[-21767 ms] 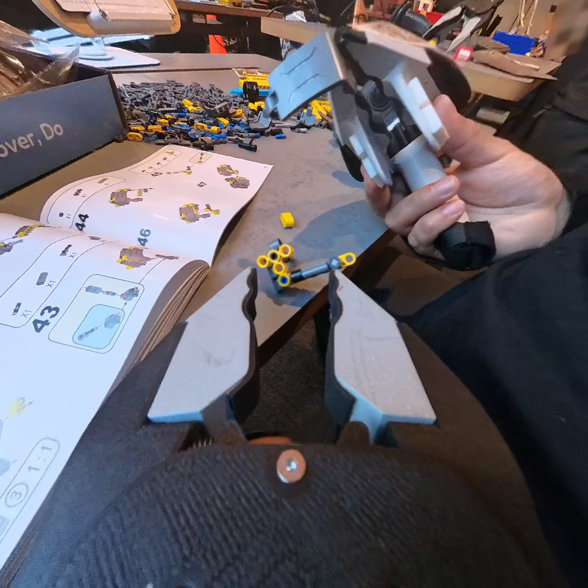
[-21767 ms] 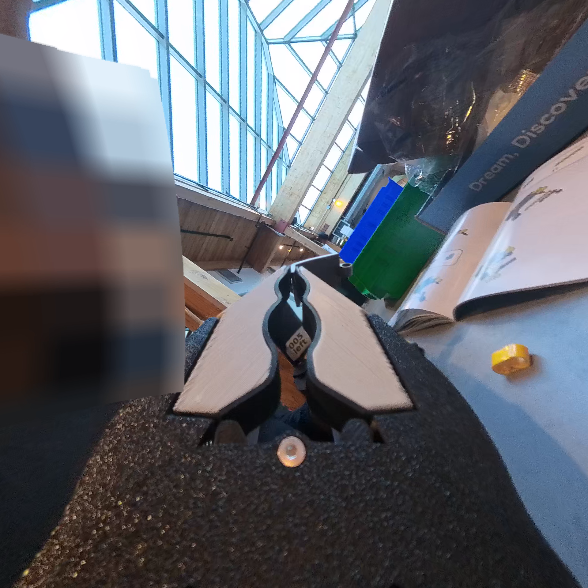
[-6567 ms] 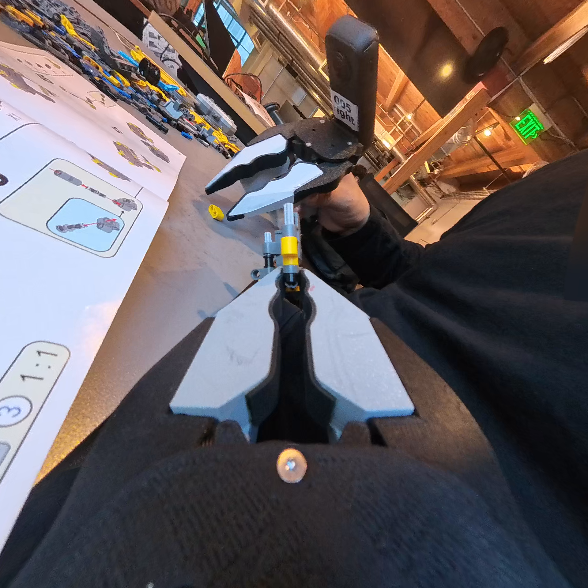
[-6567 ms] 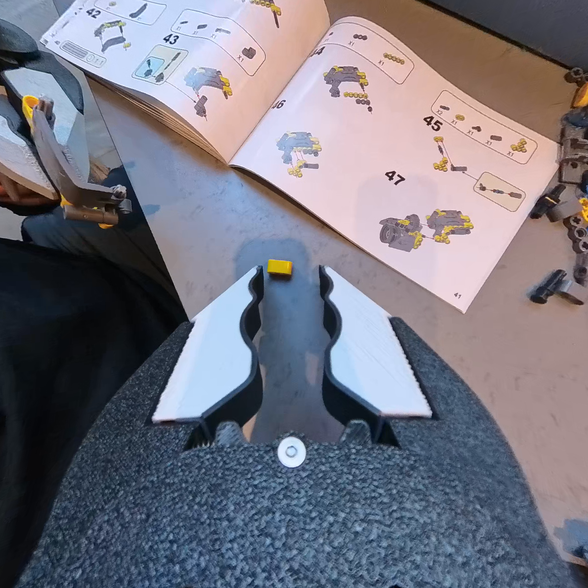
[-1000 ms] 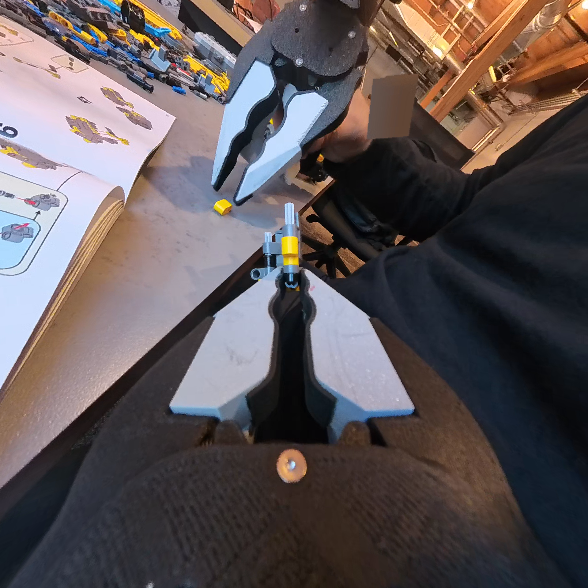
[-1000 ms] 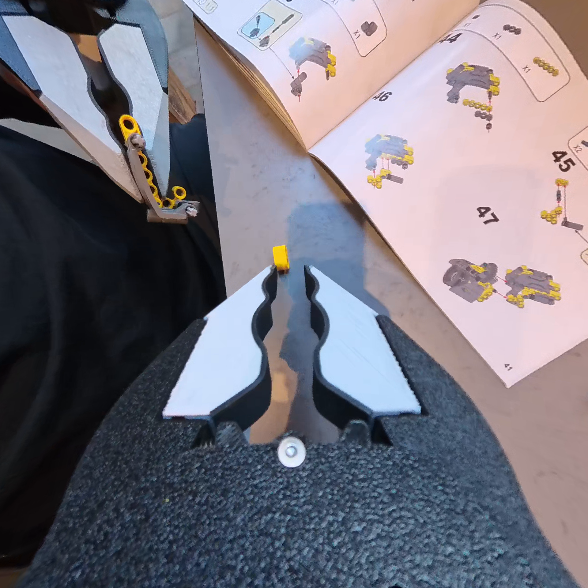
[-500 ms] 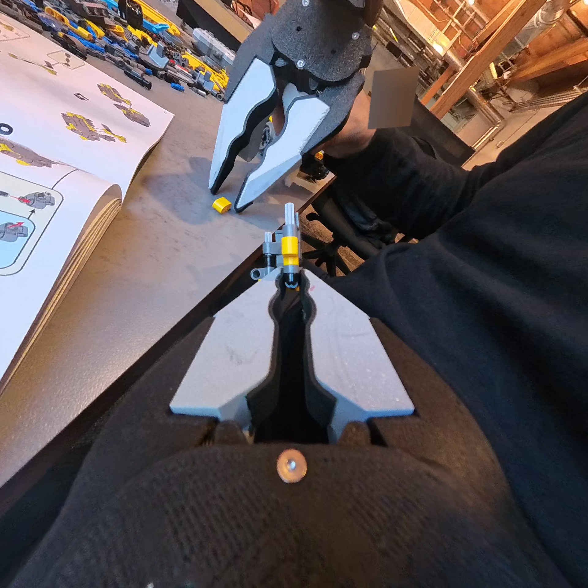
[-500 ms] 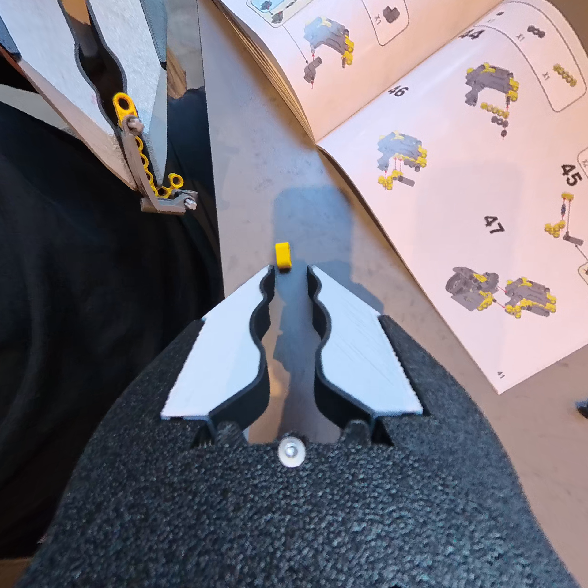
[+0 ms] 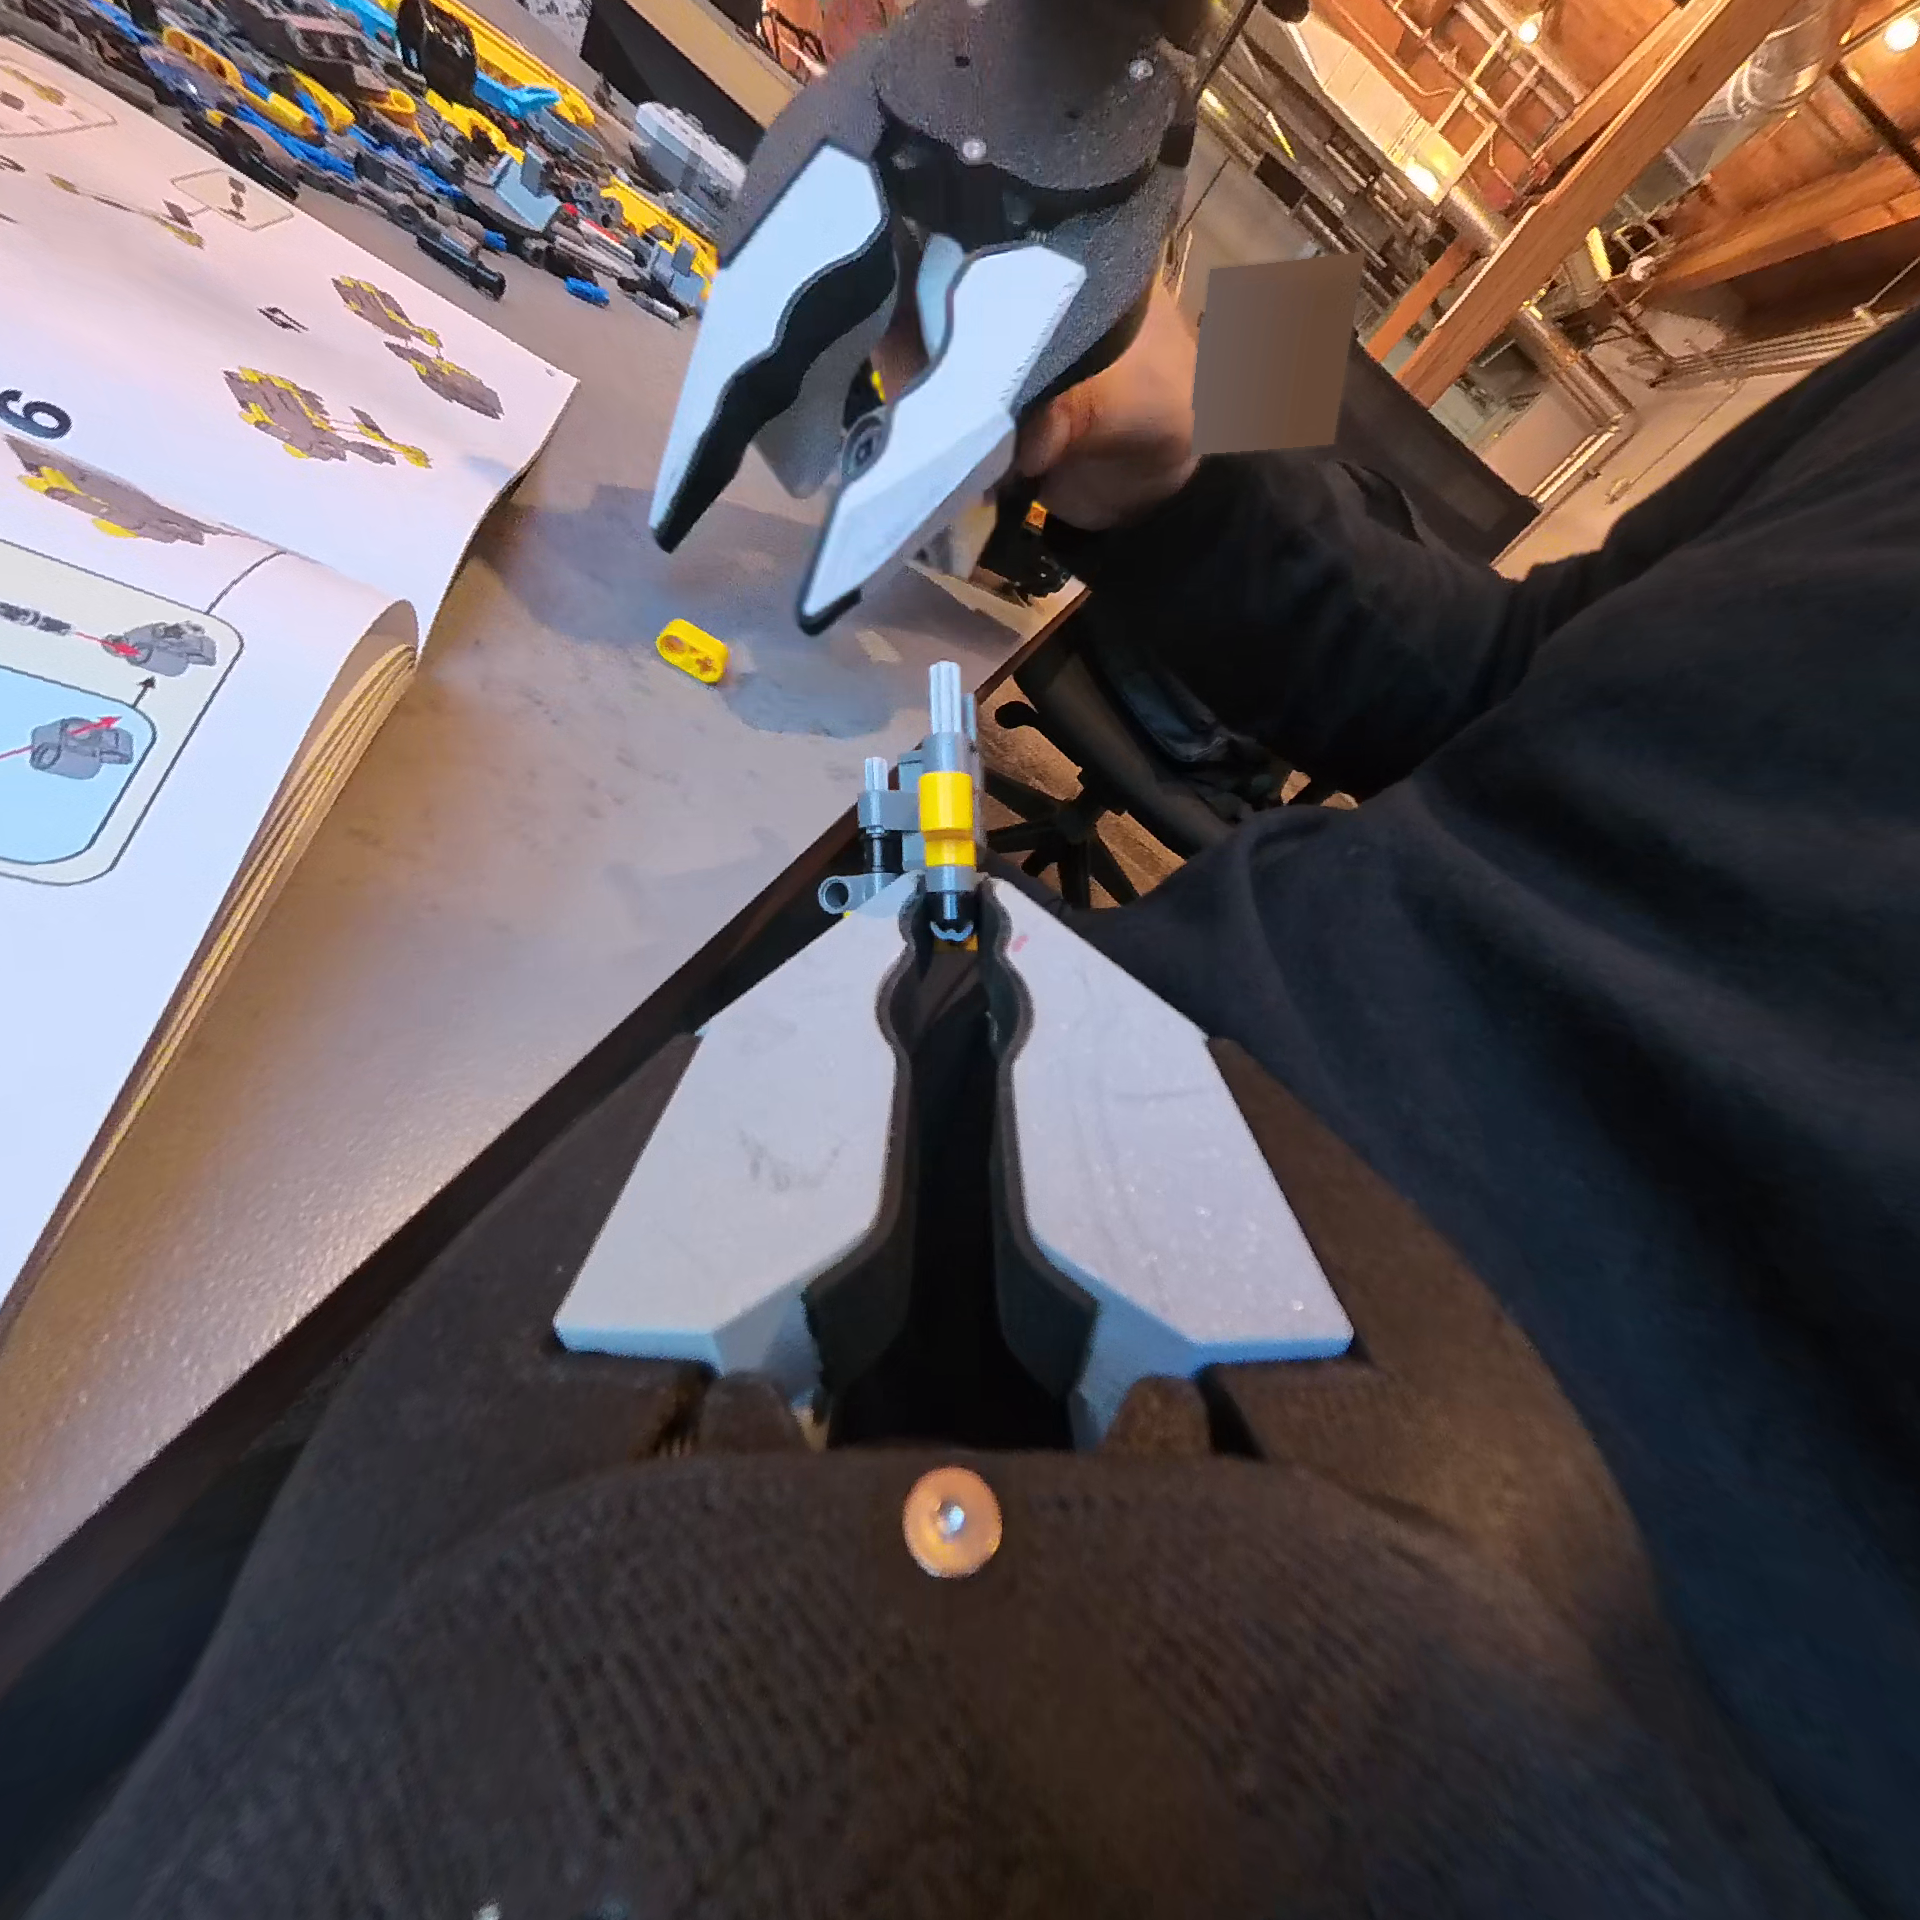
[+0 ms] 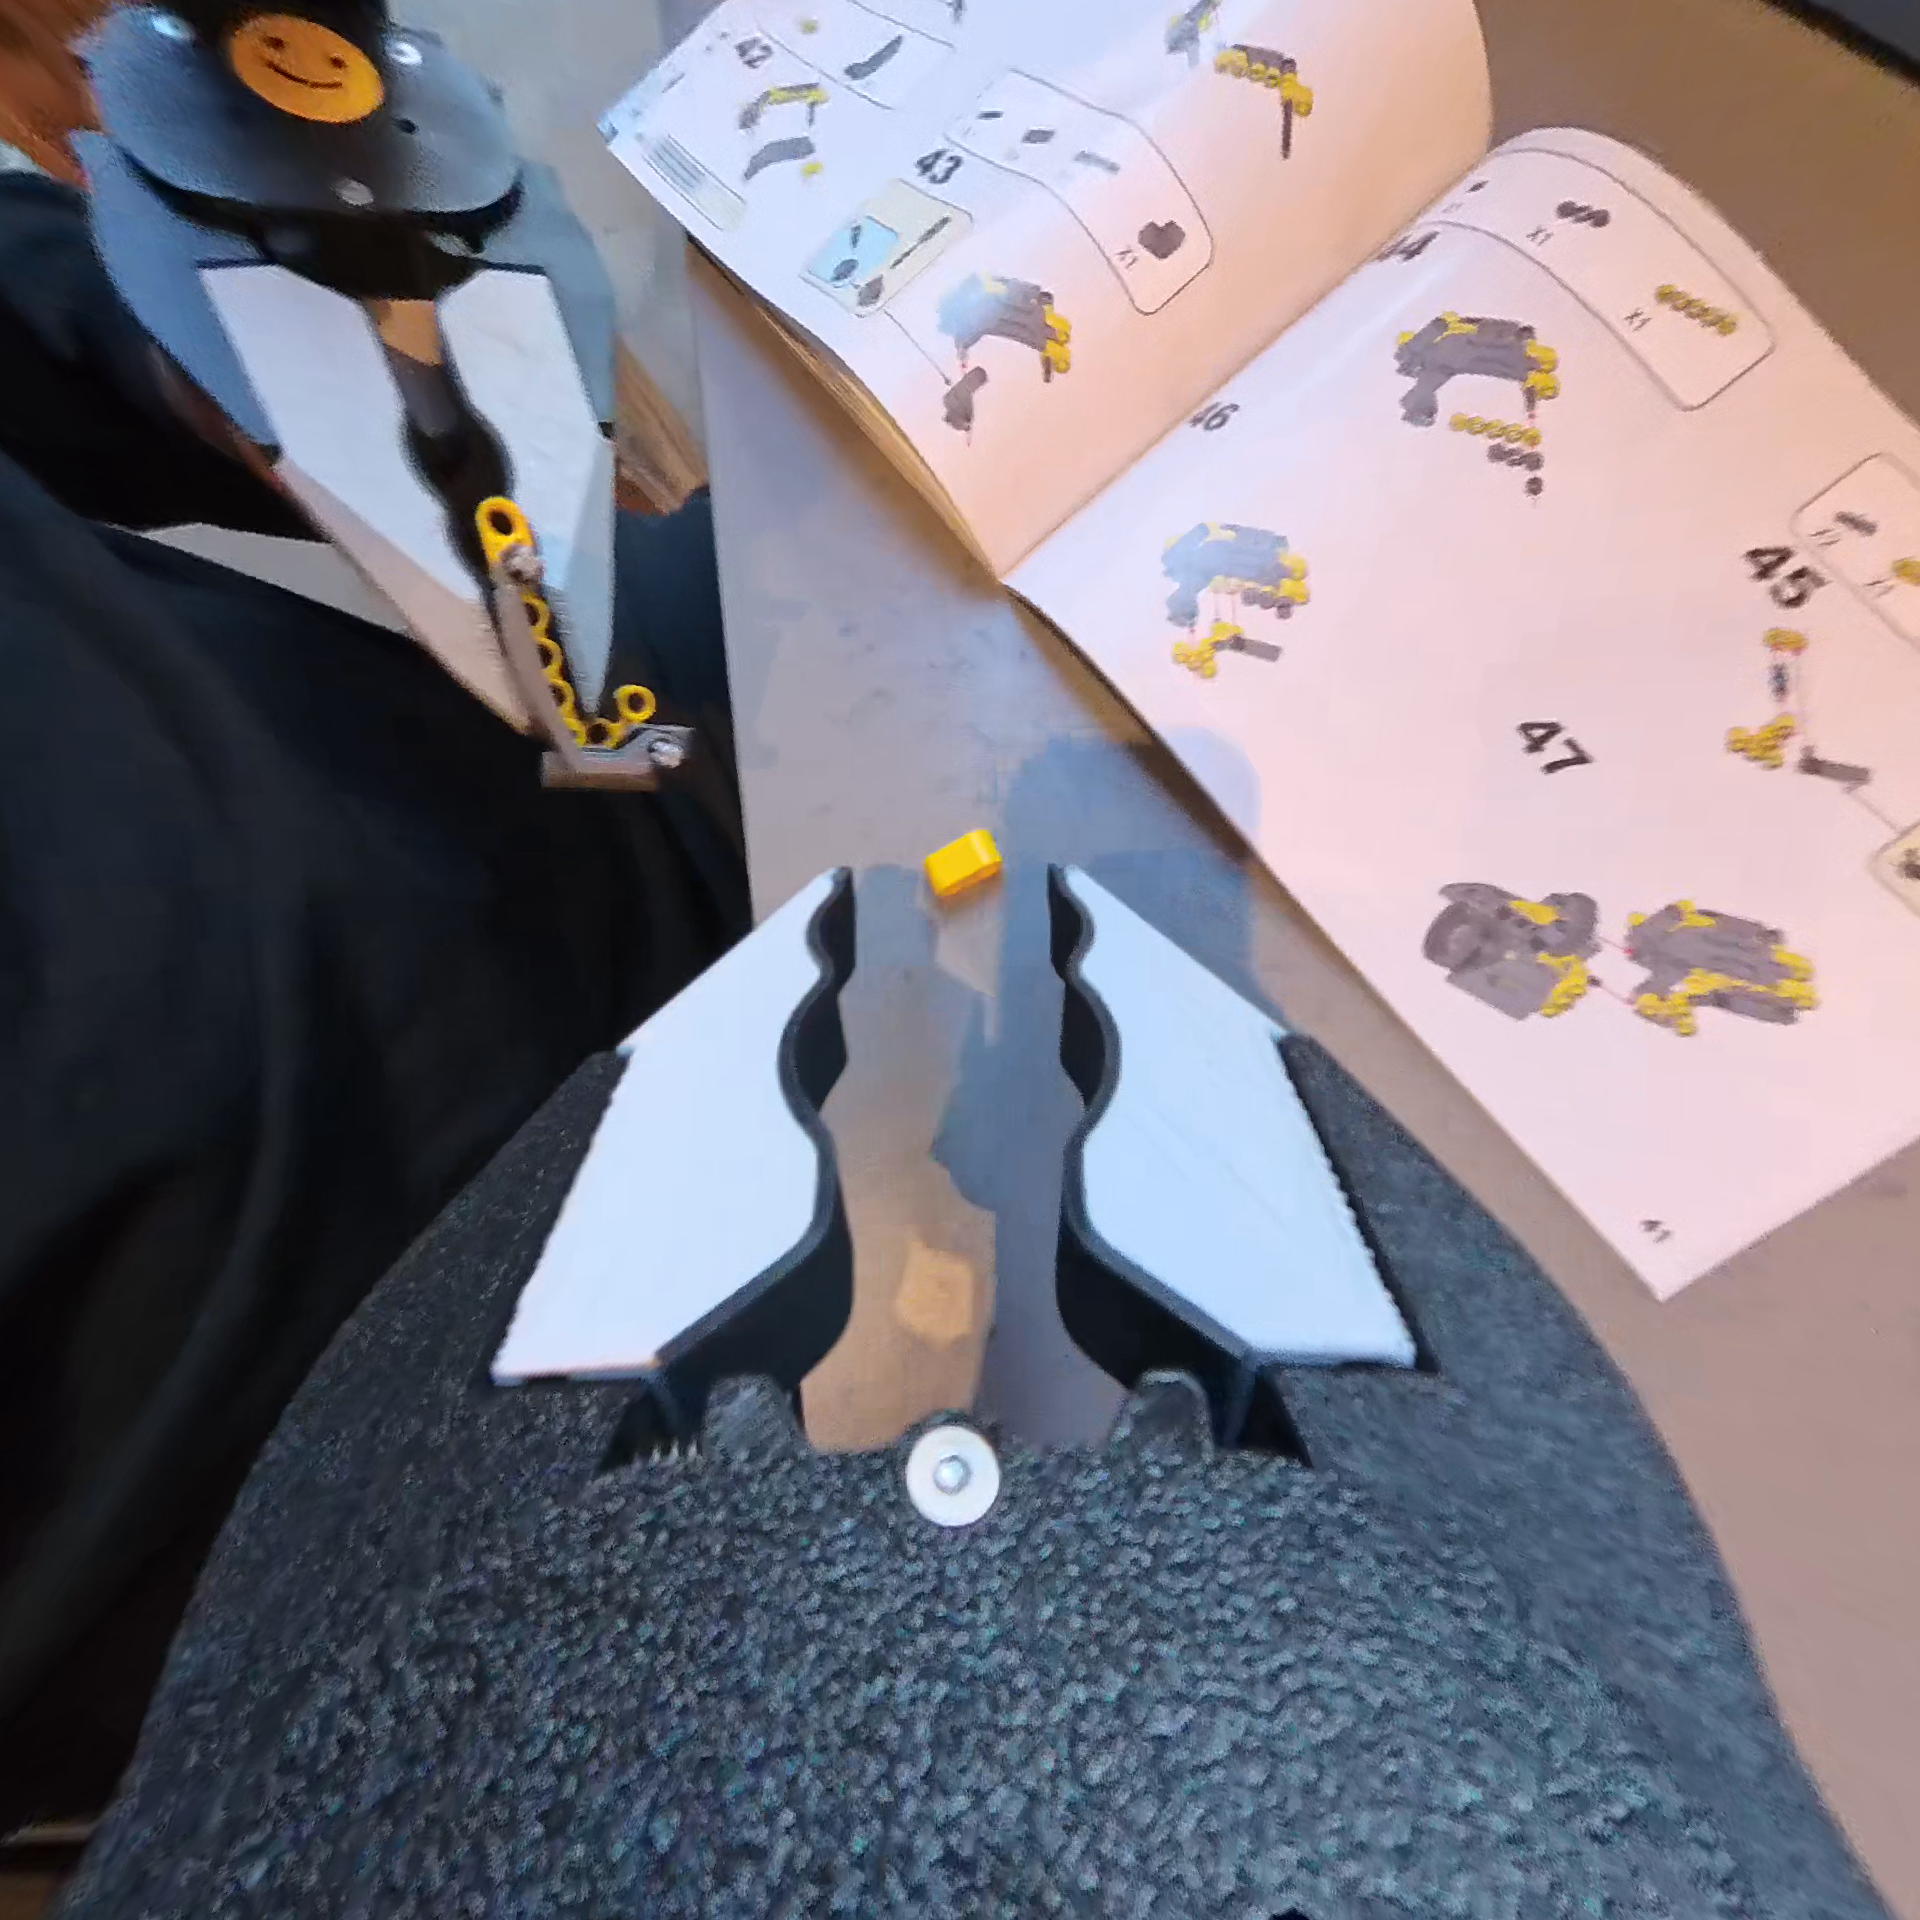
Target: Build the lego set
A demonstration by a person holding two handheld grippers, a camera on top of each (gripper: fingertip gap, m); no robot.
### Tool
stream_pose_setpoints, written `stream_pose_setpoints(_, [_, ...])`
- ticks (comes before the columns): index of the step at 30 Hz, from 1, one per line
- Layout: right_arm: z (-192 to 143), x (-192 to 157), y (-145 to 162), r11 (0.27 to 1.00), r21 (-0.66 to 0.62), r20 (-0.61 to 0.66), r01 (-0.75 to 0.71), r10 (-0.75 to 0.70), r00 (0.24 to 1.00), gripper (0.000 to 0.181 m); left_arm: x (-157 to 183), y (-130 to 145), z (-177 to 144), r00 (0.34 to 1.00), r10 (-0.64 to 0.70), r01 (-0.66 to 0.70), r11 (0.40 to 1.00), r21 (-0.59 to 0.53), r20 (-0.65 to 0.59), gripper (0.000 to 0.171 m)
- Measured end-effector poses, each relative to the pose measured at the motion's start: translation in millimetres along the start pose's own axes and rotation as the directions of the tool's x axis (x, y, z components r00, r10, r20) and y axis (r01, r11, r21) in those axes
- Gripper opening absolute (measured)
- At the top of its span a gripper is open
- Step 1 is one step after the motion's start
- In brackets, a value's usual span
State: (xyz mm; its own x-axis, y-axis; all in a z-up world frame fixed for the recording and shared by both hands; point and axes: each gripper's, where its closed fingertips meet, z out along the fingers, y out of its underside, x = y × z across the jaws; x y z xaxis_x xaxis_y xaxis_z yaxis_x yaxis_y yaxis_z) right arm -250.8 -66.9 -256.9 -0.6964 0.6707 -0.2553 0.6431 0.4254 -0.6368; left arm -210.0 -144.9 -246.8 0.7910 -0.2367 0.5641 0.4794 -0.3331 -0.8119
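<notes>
My left gripper (image 9: 948, 914) pinches a small grey-and-yellow assembly (image 9: 928, 805); my right gripper (image 10: 949, 883) hangs wide, seemingly just above a yellow two-hole beam (image 10: 963, 861).

Warm indoor light, soft shadows on the table (image 9: 499, 831), wide-angle edge bending, right wrist view motion-blurred.

Instruction booklet (image 10: 1351, 520) blurred, cropped rightward

Workshop-like hall, exposed timber beams (image 9: 1621, 177), grey table (image 9: 468, 883), loose building-toy parts (image 9: 436, 114), instruction booklet (image 10: 1455, 520)
</notes>
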Motion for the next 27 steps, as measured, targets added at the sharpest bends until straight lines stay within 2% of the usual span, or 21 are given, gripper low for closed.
stream_pose_setpoints(2, [1,-4,6,0.999,-0.024,0.023,0.046,-0.045,0.999,0.038,0,2,1,1.0,-0.005,0.005,1.0,-0.006,-0.006,0.007])
stream_pose_setpoints(5, [5,-2,12,0.97,-0.104,-0.007,0.219,-0.221,0.975,0.034,1,3,3,1.0,-0.014,0.014,1.0,-0.012,-0.021,0.007])
stream_pose_setpoints(7, [7,2,9,0.958,-0.141,-0.016,0.25,-0.255,0.967,0.032,2,4,4,0.999,-0.025,0.025,1.0,-0.016,-0.033,0.007])
stream_pose_setpoints(12, [8,-8,-3,0.963,-0.1,0.014,0.249,-0.249,0.969,0.03,1,3,3,0.998,-0.044,0.043,0.999,-0.015,-0.034,0.007])
stream_pose_setpoints(15, [4,-44,-21,0.979,0.036,0.132,0.2,-0.203,0.97,0.027,4,-1,3,0.995,-0.07,0.071,0.997,0.007,-0.066,0.007])
stream_pose_setpoints(18, [6,-71,-24,0.988,0.077,0.246,0.134,-0.149,0.958,0.026,7,-4,4,0.992,-0.077,0.079,0.997,0.016,-0.1,0.007])
stream_pose_setpoints(23, [10,-92,-24,0.992,0.091,0.344,0.083,-0.11,0.932,0.017,17,-9,2,0.991,0.017,-0.013,1.0,0.027,-0.131,0.007])
stream_pose_setpoints(27, [15,-100,-23,0.988,0.091,0.35,0.122,-0.147,0.925,0.007,20,-15,0,0.986,0.129,-0.122,0.99,0.072,-0.106,0.007])
